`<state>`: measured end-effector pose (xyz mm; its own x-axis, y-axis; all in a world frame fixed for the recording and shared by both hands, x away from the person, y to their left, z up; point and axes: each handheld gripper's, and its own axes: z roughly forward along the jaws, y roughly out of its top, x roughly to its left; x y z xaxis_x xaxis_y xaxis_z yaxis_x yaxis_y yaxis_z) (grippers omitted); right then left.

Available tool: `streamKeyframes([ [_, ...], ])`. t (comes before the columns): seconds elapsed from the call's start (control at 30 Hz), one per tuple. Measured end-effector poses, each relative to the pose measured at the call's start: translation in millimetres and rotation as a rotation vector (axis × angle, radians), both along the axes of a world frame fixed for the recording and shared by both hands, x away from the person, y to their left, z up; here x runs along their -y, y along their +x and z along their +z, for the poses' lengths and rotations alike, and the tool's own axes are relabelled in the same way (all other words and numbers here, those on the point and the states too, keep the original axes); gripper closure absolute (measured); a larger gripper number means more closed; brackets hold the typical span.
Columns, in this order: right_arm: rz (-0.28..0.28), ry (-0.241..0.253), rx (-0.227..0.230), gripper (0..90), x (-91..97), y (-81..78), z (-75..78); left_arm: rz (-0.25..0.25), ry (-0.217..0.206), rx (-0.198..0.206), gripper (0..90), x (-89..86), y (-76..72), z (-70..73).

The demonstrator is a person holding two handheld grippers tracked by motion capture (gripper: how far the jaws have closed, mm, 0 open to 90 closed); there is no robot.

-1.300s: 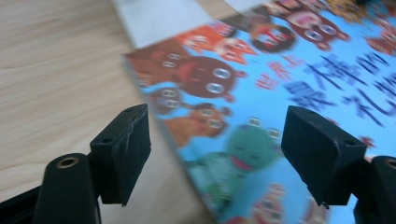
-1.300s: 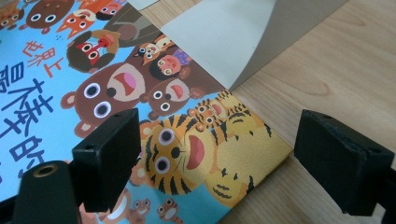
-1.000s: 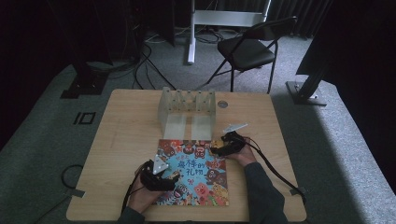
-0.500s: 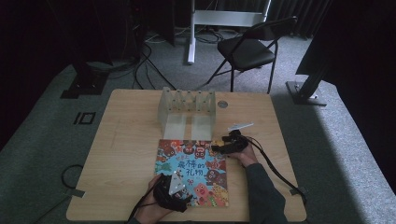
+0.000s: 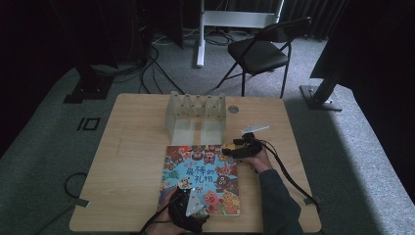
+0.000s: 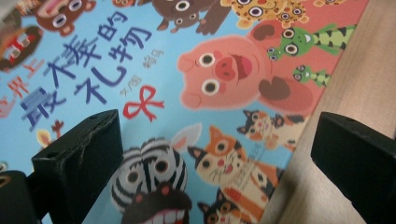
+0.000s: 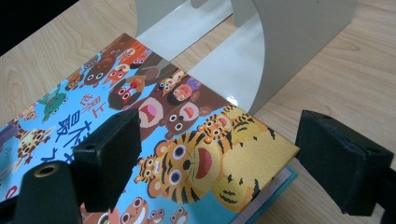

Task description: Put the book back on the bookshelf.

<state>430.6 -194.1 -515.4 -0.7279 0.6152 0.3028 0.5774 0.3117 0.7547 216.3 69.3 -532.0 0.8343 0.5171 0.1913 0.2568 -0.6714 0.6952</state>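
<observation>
A picture book (image 5: pixel 200 178) with cartoon animals on a blue cover lies flat on the wooden table (image 5: pixel 132 147), just in front of a pale metal book rack (image 5: pixel 195 115). My left gripper (image 5: pixel 188 205) is over the book's near edge. In the left gripper view it (image 6: pixel 215 163) stands open above the cover (image 6: pixel 224 79); its jaws have just been opening, and the pads press on nothing. My right gripper (image 5: pixel 235 149) is at the book's far right corner. Its (image 7: pixel 224 163) jaws are open, either side of the tiger corner (image 7: pixel 219 158).
The rack's upright dividers (image 7: pixel 289 51) rise close behind the book's far edge. A round grommet (image 5: pixel 233 109) sits in the table behind the rack. A folding chair (image 5: pixel 259 51) and floor cables (image 5: pixel 151 58) lie beyond the table. Cables trail from both grippers.
My left gripper has moved right and toward the person, from the book's left edge to its near edge. The right gripper and the book have stayed put.
</observation>
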Motion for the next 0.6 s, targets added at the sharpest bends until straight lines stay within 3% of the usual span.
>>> streamKeyframes([
  [0.23, 0.002, 0.021, -0.005, 14.9, 1.0, 0.1, 5.4, 0.008, 0.053, 0.044, 3.1, 12.3, 0.0, -6.5],
  [0.27, 0.003, 0.020, -0.006, 14.9, 0.9, 0.4, 5.5, 0.023, 0.059, 0.066, 3.1, 13.9, 0.3, -7.4],
  [0.43, 0.006, 0.019, 0.001, 14.9, 0.8, -0.1, 7.1, 0.021, 0.038, 0.097, 4.8, 11.9, -2.3, -3.5],
  [0.53, -0.012, 0.020, 0.023, 15.6, 0.2, -1.1, 11.7, 0.028, 0.015, 0.158, 4.9, 10.4, -6.4, 2.5],
  [0.6, -0.022, 0.006, 0.019, 15.6, -0.2, -1.2, 13.5, 0.026, -0.006, 0.166, 6.2, 8.3, -7.2, 5.9],
])
